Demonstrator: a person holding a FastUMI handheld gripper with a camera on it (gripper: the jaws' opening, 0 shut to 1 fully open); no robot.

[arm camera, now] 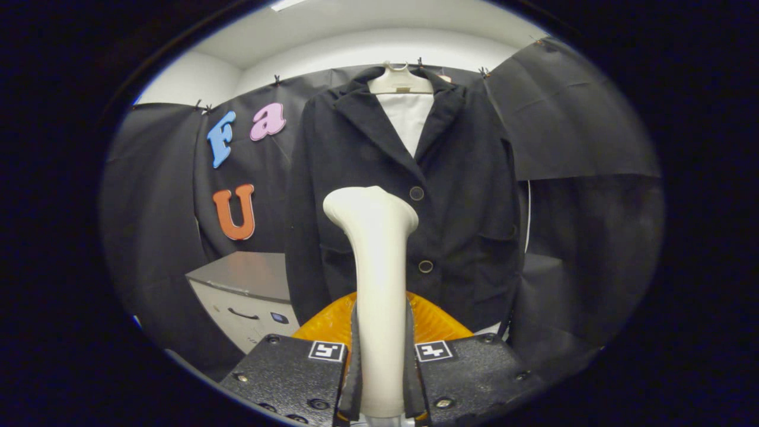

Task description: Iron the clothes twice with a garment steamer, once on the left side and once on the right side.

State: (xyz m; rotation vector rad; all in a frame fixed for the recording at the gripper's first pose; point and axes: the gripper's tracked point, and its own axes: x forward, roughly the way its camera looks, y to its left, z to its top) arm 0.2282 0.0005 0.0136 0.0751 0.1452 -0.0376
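Two passes lie ahead, and neither looks begun. At lower left of the frame sits a grey cabinet (pixel 246 293), clear of my work. In the lower centre my gripper (pixel 379 367) is clenched on the garment steamer (pixel 376 279), both fingers pressing its pale handle, head upright. Beyond it, centre frame, hangs the dark jacket (pixel 462 196). I'd bring the head close to one panel and stroke slowly, evenly.

Claw (pixel 380 362) – textured blocks, square coded markers, round screws – clamped both sides.
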